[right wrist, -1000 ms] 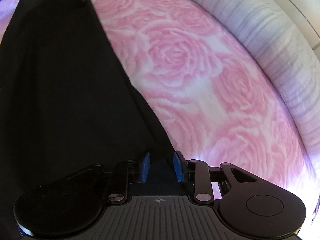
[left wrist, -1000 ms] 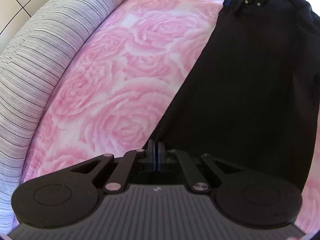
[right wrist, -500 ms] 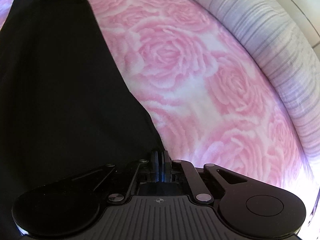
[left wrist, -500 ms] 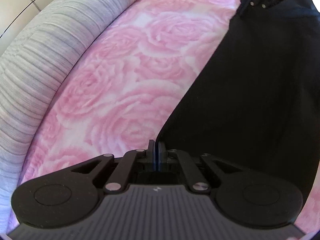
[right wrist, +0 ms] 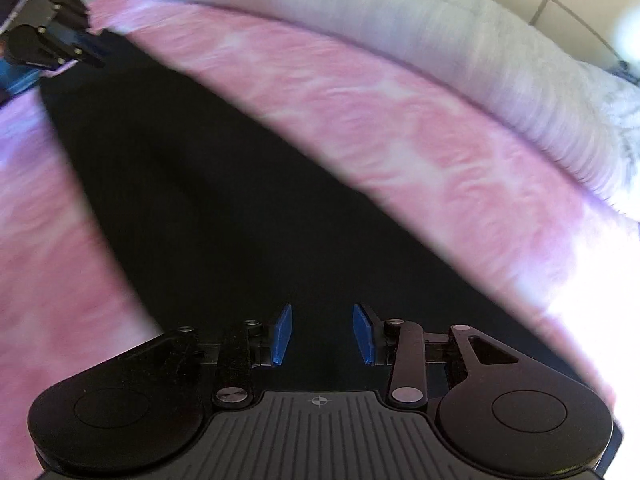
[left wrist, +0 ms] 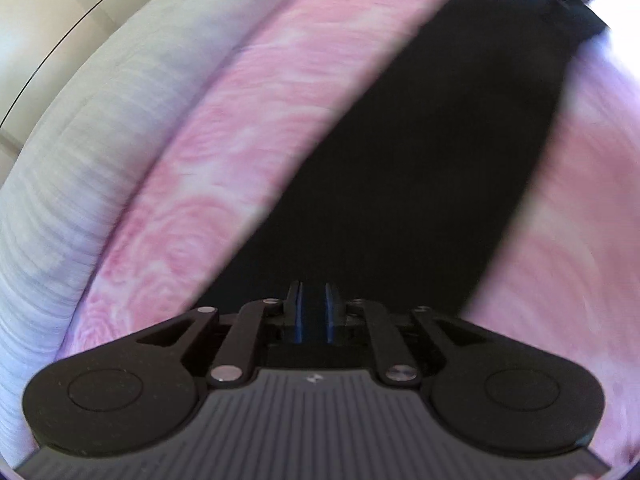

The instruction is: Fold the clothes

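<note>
Black garment (left wrist: 420, 184) flat on the rose-print bedspread (left wrist: 224, 184), long axis from 6 toward 1 o'clock off the left gripper (left wrist: 313, 312). Left jaws opening on a narrow gap, cloth behind it, hold unclear. Right gripper (right wrist: 322, 334) at the opposite end, opening wide, nothing pinched; garment from 6 toward 10 o'clock.

A black garment (left wrist: 420, 168) lies on a pink rose-patterned sheet (left wrist: 224, 168) beside grey-and-white striped bedding (left wrist: 92, 128).
</note>
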Demonstrator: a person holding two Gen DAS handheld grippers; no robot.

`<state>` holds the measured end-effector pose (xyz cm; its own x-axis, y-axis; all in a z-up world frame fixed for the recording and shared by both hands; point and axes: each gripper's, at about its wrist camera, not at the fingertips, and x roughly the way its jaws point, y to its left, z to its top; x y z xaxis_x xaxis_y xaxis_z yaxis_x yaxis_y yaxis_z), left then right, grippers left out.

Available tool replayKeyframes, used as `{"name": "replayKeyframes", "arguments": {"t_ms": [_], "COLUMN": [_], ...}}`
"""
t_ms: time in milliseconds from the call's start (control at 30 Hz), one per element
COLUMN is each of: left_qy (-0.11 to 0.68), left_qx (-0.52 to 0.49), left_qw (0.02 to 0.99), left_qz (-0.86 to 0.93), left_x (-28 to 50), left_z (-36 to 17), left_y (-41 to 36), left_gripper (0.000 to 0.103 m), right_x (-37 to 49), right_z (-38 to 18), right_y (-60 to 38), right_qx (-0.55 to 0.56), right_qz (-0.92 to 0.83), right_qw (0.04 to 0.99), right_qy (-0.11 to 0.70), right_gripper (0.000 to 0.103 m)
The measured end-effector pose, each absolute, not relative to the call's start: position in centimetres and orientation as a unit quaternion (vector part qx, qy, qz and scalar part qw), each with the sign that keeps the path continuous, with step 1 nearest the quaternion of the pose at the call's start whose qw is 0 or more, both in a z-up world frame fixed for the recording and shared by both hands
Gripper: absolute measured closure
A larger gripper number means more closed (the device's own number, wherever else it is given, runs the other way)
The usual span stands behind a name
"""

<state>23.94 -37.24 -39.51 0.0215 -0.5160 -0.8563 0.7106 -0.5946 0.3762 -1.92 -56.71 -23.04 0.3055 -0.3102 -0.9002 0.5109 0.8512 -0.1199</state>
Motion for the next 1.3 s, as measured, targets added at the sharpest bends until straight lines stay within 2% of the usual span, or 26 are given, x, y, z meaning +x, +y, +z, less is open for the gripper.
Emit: {"name": "replayKeyframes", "arguments": {"t_ms": [100,233,267,333,533,767,900,1200,1300], "left_qy": [0.036,-0.02,-0.028,-0.045,-0.107,-0.069,-0.047,-0.022,-0.021], "left_qx": [0.614,0.68,0.691,0.705,0.699,0.689,0.669,0.666,0.669], "left_qw": [0.411,0.389,0.386,0.379,0.377,0.384,0.407,0.405,0.402], "left_qz": [-0.673,-0.621,-0.611,-0.598,-0.599,-0.611,-0.62,-0.626,-0.625], "left_x": [23.3,24.9,25.5,26.7,28.5,29.0,29.6,29.7,29.5], "left_z": [-41.8,-45.4,-46.1,-46.8,-46.1,-47.2,-46.2,-45.8,-45.9], "left_y": [-32.6,-29.6,-29.3,-28.9,-27.8,-28.2,-28.7,-29.2,-29.2], "left_gripper": [0.084,0.084,0.085,0.1,0.102,0.103,0.103,0.103,0.103], "right_x": [-2.0,-2.2,-2.2,-2.1,-1.9,-1.6,-1.8,-4.9,-5.2], "right_z": [-23.7,-24.7,-24.9,-25.3,-26.2,-26.5,-26.7,-25.1,-25.1], "right_y": [-53.0,-49.9,-49.5,-49.1,-49.5,-49.2,-48.5,-48.8,-48.5], "right_qx": [0.096,0.092,0.09,0.083,0.065,0.063,0.036,0.017,-0.013], "right_qz": [-0.243,-0.238,-0.239,-0.241,-0.252,-0.266,-0.284,-0.389,-0.365], "right_qw": [0.796,0.786,0.784,0.779,0.762,0.745,0.73,0.709,0.715], "right_qy": [0.546,0.564,0.566,0.573,0.593,0.609,0.621,0.588,0.596], "right_gripper": [0.065,0.065,0.064,0.064,0.064,0.063,0.059,0.057,0.057]}}
